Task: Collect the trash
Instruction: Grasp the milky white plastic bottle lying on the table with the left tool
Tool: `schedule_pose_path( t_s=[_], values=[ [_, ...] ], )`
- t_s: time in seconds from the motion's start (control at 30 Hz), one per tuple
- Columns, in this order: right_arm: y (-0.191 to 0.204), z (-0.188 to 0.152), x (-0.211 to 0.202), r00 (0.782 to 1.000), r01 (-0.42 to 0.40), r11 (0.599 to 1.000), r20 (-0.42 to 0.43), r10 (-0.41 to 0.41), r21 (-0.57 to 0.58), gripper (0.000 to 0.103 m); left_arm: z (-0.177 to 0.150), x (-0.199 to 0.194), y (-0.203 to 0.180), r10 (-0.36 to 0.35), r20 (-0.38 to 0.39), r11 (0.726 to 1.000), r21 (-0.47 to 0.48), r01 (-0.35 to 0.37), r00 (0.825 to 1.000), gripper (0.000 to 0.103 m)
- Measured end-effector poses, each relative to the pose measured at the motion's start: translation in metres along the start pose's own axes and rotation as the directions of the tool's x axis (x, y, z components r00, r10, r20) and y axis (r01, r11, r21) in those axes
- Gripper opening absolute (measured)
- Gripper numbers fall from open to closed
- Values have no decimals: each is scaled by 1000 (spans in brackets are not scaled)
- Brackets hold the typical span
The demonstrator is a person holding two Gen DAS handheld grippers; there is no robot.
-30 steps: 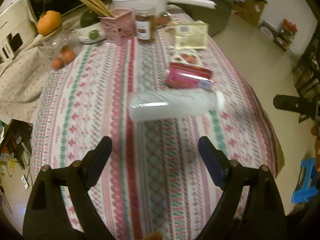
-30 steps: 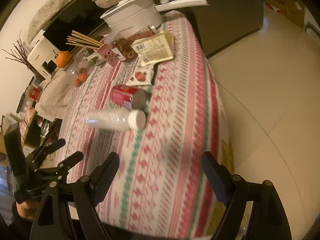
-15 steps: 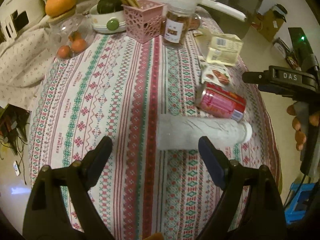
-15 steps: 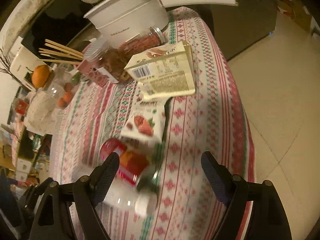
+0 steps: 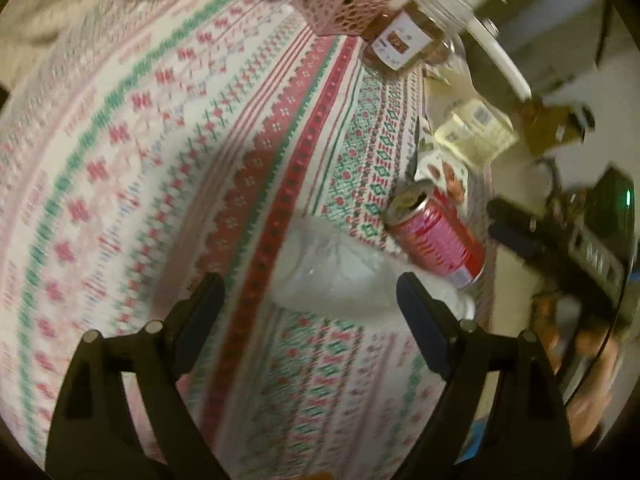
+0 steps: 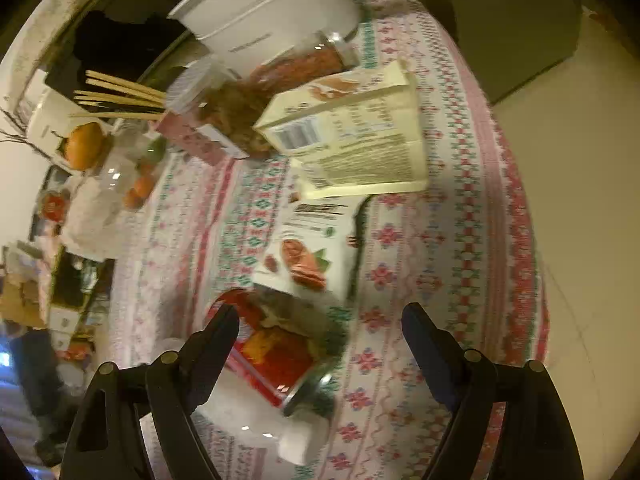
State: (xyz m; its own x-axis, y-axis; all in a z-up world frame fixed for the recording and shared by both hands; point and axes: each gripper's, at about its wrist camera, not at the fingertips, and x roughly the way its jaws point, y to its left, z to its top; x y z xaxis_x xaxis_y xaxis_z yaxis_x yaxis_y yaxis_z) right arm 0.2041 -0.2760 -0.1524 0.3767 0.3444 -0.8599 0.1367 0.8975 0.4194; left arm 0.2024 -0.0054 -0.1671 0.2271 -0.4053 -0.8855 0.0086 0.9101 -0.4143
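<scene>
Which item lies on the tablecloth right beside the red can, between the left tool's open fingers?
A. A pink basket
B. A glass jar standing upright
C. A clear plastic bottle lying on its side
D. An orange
C: the clear plastic bottle lies on its side against the red can, framed by the open left tool.

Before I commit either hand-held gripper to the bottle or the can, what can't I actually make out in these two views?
- Clear plastic bottle: left wrist view, motion blur; its cap end sits behind a finger.
- Same bottle, right wrist view: mostly behind the red can.
- Can label: blurred in both views.
- Snack wrapper: small print unreadable.
- Pot: cut off by the top edge.
</scene>
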Motion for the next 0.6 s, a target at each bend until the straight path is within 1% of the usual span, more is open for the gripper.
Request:
schedule_pose_path(
  t_s=[0.03,0.13,0.17,0.23,0.3,0.33,0.37,0.4,0.43,0.47,0.53,0.57,0.6],
  values=[
    [1,-2,2,1000,-16,1000,-12,16,-4,82,0,5,3,-14,2,999,-48,14,1000,88],
    [4,-5,6,999,-15,1000,-36,14,-5,75,0,15,11,-47,15,986,-160,49,999,86],
    [5,-6,7,999,-14,1000,-38,14,-4,75,0,14,11,-41,38,983,-179,47,998,85],
    [4,-8,9,998,-25,1000,-50,25,4,72,0,14,6,-21,50,982,-185,30,999,78],
    [2,-11,10,997,-36,999,-63,36,10,71,-2,16,3,-7,66,980,-199,20,998,75],
    [2,-12,11,997,-41,999,-71,42,12,71,-4,17,0,13,69,979,-202,1,998,75],
    [1,-14,11,996,-45,999,-76,46,13,71,-4,18,-2,26,75,980,-199,-11,997,72],
    [2,-16,13,996,-47,999,-81,48,12,71,-6,19,-5,41,79,980,-196,-25,996,66],
    [2,-17,13,995,-48,999,-84,48,10,71,-8,20,-8,52,90,982,-186,-34,995,62],
    [3,-17,14,995,-47,999,-87,48,8,71,-6,23,-10,37,91,984,-179,-20,995,56],
    [4,-18,15,995,-42,999,-95,42,1,71,-5,23,-12,47,107,985,-169,-28,993,45],
    [4,-17,15,995,-39,999,-96,38,-1,71,-3,20,-13,55,116,987,-159,-36,992,31],
    [6,-17,14,995,-34,999,-94,33,-7,71,-2,16,-14,62,125,988,-146,-44,990,22]
  ],
)
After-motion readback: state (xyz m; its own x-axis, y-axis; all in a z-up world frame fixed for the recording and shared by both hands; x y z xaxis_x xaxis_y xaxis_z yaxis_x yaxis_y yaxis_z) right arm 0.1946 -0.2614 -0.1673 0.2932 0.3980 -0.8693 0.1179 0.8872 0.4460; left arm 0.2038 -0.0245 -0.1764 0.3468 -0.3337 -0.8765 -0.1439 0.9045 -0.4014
